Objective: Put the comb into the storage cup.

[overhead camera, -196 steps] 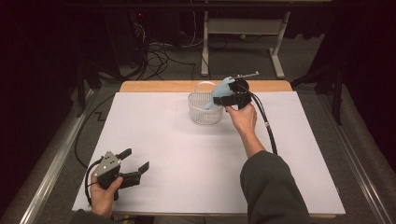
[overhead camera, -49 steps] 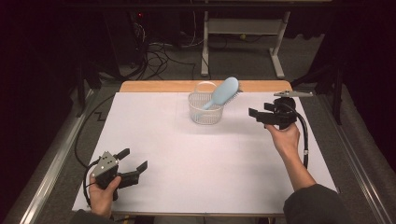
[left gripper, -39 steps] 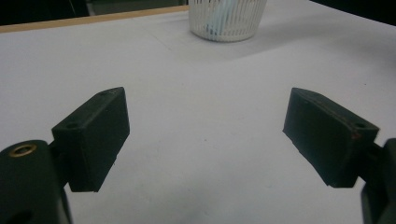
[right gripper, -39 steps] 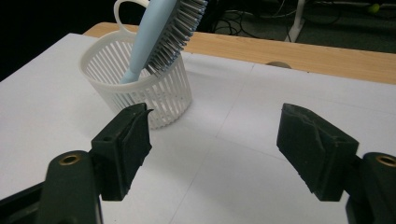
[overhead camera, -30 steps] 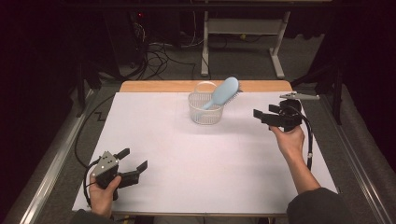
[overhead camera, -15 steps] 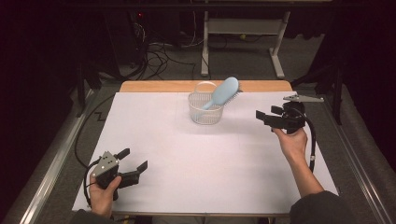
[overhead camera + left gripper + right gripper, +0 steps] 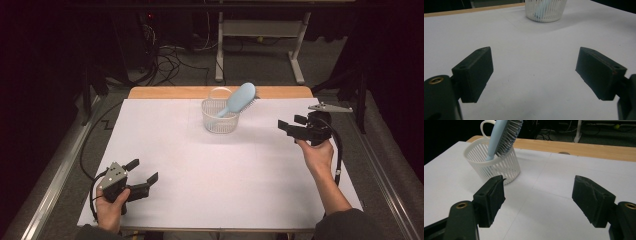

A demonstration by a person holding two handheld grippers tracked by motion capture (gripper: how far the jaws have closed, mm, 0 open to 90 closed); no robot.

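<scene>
Basket (image 7: 220, 117): white plastic, round, slatted wall with narrow vertical ribs and a loop handle at the rim; stands near the far edge of the table (image 7: 165, 150). Landmark for the entries below.
Hairbrush (image 7: 239, 98): pale blue plastic, oval head with a dense bed of bristles; handle down inside the basket, head tilted out over the rim.
Table: flat, matte white sheet, with a bare wooden strip just behind the basket.
Right gripper (image 7: 292, 127): held above the table, well to the right of the basket, jaws pointing level towards it; the hand grasps the body from below. Jaws apart, nothing between the black blocky pads.
Left gripper (image 7: 142, 171): well in front of the basket and to its left, low over the table, gripped from below. Jaws wide apart, nothing between them.
</scene>
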